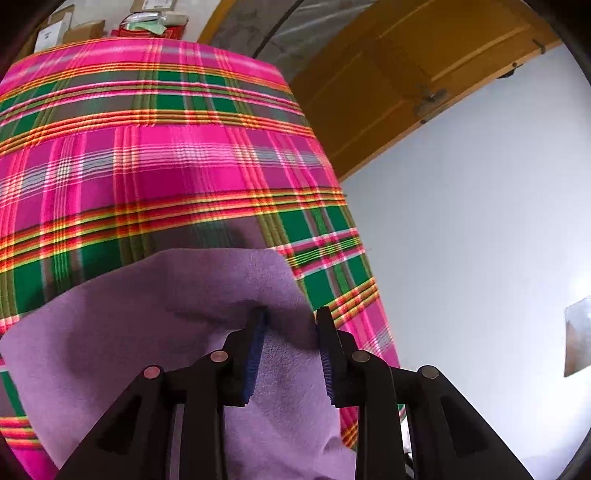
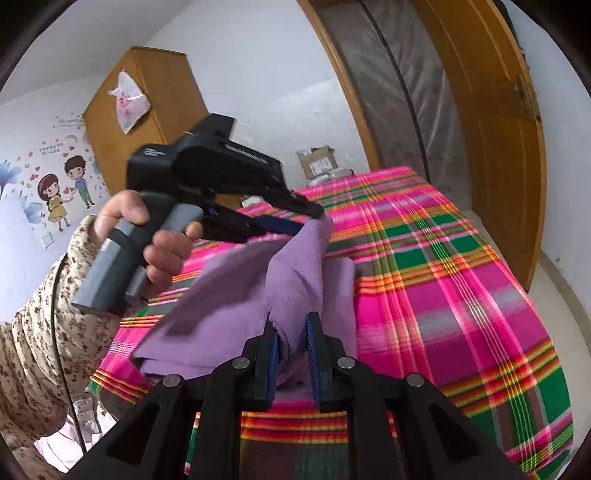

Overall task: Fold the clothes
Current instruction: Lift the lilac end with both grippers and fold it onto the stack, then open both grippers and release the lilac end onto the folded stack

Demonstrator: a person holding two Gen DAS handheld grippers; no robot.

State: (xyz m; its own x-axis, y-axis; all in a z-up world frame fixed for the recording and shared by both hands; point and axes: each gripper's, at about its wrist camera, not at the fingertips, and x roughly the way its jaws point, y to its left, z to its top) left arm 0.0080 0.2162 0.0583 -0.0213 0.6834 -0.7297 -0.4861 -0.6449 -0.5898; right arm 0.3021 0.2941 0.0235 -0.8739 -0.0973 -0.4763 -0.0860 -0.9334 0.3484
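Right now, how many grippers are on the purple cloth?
2. The right gripper pinches the purple cloth nearest the camera; the left gripper holds its raised far corner above the plaid cover.

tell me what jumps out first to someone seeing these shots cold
The loud pink, green and orange plaid bedspread fills most of both views. Over it hangs a lilac cloth, pinched at one end by the right tongs near the camera and at the other by the left tongs, gripped in a hand with a floral sleeve.

Plaid bedspread (image 2: 443, 266), wooden door (image 2: 491, 122), wardrobe (image 2: 147, 96), cartoon wall sticker (image 2: 62, 195), perhaps cardboard boxes (image 1: 85, 29).
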